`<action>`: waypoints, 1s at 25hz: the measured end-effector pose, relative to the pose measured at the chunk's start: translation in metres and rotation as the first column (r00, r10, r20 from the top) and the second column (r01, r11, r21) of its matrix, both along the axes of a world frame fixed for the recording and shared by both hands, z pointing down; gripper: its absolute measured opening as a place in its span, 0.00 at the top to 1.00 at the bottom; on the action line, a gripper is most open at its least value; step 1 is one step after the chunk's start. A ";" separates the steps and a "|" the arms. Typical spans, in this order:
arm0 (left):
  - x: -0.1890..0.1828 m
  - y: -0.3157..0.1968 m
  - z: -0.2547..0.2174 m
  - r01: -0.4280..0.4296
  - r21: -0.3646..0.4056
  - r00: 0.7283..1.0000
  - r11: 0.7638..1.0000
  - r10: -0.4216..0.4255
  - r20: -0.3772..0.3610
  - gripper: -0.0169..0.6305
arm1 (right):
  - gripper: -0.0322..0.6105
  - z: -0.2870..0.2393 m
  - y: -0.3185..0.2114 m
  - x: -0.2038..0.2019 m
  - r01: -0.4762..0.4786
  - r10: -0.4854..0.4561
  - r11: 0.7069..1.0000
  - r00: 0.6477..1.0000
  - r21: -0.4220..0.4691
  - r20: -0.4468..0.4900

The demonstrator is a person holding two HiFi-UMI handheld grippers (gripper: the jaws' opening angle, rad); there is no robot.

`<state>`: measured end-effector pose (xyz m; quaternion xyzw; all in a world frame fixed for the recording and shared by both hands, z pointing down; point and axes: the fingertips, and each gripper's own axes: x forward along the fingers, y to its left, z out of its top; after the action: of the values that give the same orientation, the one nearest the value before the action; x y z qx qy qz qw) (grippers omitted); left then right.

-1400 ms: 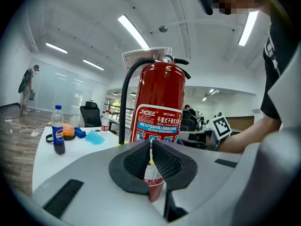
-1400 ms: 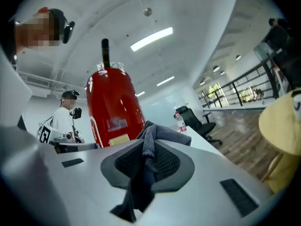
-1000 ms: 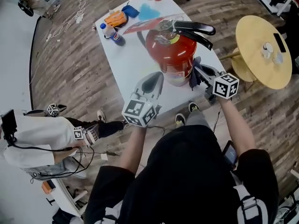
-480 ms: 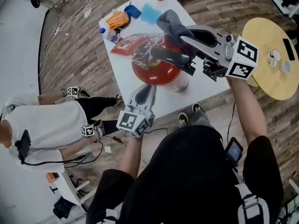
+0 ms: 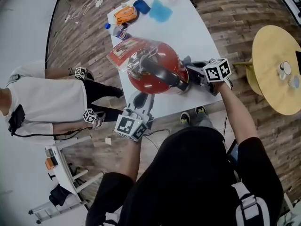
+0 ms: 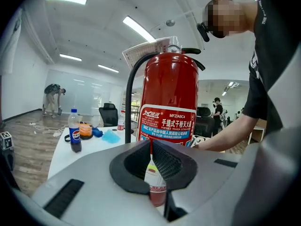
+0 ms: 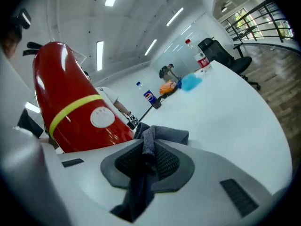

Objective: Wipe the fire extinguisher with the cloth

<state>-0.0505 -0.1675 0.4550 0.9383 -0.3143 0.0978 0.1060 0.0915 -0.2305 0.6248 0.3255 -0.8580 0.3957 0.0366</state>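
The red cylindrical fire extinguisher (image 5: 160,74) stands on the white worktop (image 5: 188,32), its base hidden from above. The right tongs (image 7: 148,157) pinch the grey cloth (image 7: 164,134) beside it. The left tongs (image 6: 151,147) are pressed together, empty.

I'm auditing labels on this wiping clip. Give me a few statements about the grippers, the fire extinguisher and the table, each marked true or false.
1. The right gripper has its fingers shut on a dark grey cloth. True.
2. The left gripper also holds cloth. False: its fingers are shut with nothing between them.
3. The red metal fire extinguisher lies on the floor. False: it stands on the white table.
4. A blue-capped cola bottle stands on that table. True.
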 end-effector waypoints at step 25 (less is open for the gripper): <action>-0.033 0.038 0.002 0.055 0.033 0.996 0.998 -0.053 -0.069 0.93 | 0.85 -0.016 0.129 -0.046 -0.493 0.503 0.863 0.859 -0.110 0.100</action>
<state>-0.0839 -0.1290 0.4574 0.9340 -0.3374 0.0574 0.1027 0.0452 -0.1012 0.6088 0.5088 -0.7287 0.4455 -0.1079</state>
